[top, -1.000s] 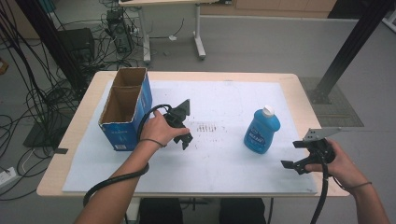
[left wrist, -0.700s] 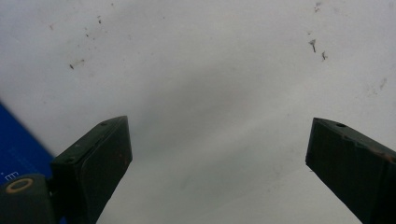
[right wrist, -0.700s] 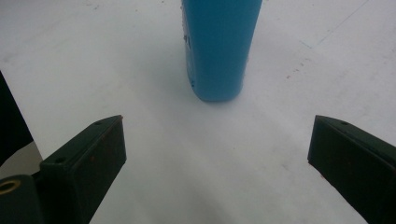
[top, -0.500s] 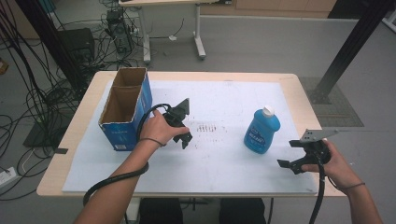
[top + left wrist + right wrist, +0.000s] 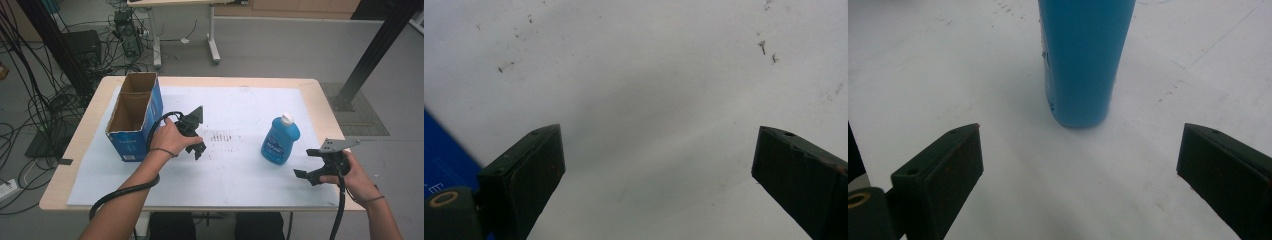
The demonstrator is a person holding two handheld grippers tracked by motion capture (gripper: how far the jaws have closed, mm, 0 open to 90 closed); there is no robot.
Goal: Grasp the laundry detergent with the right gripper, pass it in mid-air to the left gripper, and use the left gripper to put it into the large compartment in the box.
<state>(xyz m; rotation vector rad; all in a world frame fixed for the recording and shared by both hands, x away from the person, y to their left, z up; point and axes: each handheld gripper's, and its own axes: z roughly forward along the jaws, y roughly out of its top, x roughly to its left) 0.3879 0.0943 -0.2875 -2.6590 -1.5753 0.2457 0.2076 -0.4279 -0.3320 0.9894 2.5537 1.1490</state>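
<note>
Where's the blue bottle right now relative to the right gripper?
In the high view the blue bottle stands upright on the table's right half, just ahead-left of the right gripper. In the right gripper view it sits ahead of the open jaws, untouched.

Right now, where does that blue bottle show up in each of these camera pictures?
High view: blue bottle stands upright right of centre on the white mat.
Left gripper view: not in it.
Right gripper view: its lower body stands top centre, beyond the open jaws.
Shared landmark: the white mat.
</note>
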